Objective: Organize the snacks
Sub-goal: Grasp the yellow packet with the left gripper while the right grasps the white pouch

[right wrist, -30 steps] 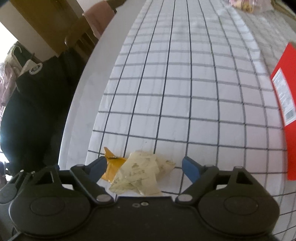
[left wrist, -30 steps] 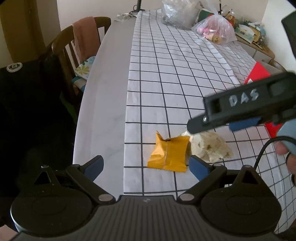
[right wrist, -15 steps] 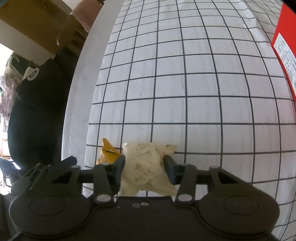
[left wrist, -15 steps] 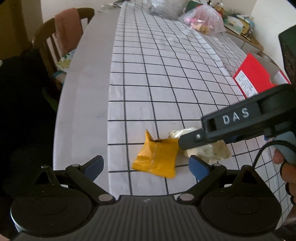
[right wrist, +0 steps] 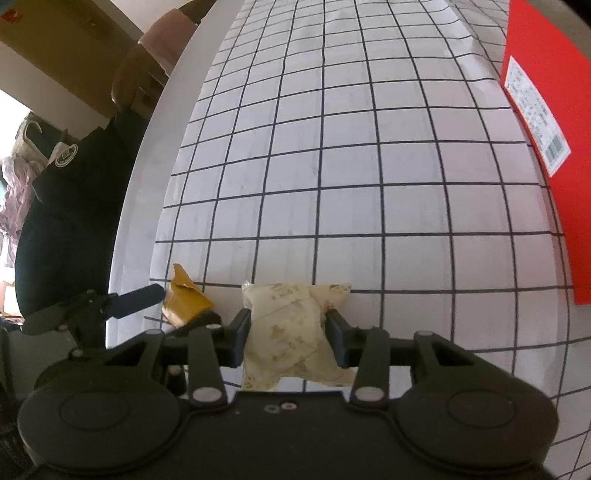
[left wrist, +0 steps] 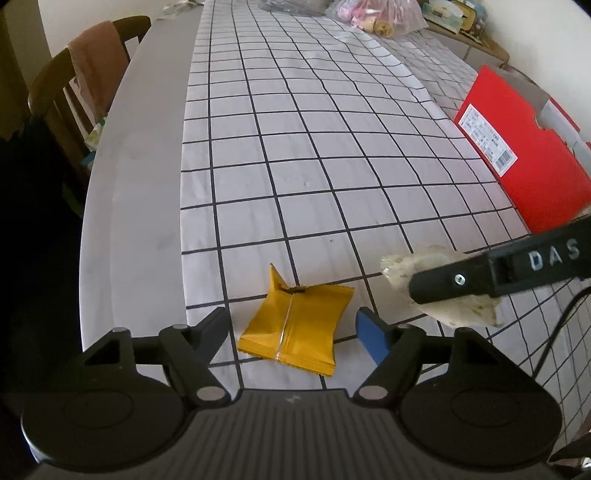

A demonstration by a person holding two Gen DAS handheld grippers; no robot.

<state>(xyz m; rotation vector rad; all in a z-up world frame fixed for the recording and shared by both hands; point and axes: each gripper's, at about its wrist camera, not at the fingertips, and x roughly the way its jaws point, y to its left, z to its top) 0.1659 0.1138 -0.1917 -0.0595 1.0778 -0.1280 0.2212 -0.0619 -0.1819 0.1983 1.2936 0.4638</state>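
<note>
While two snack packs were in sight near the table's edge, only one of them was held. The pale pack (right wrist: pixel 291 332) sat squeezed between the two fingers of the right gripper (right wrist: pixel 289 334), which pressed on both of its sides. In the left wrist view that same pale pack (left wrist: pixel 458 314) showed beside a black finger, just above the cloth. The yellow pack (left wrist: pixel 295 328) lay flat on the checked cloth (left wrist: pixel 314 147), between the two fingers of the left gripper (left wrist: pixel 295 328). Those jaws were closing in, but the fingers (left wrist: pixel 369 339) did not touch the yellow pack yet; there was a gap on each side. From the right wrist view, a corner of the yellow pack (right wrist: pixel 184 295) peeked out just to the left of the pale one.

One red box (left wrist: pixel 517 155) stood well apart, at the right side of the cloth. One see-through bag (left wrist: pixel 376 14) of sweets sat at the far end of the table (left wrist: pixel 129 184). One wooden chair (left wrist: pixel 55 92) with a pink towel (left wrist: pixel 96 62) over its back stood beside the table on the left.
</note>
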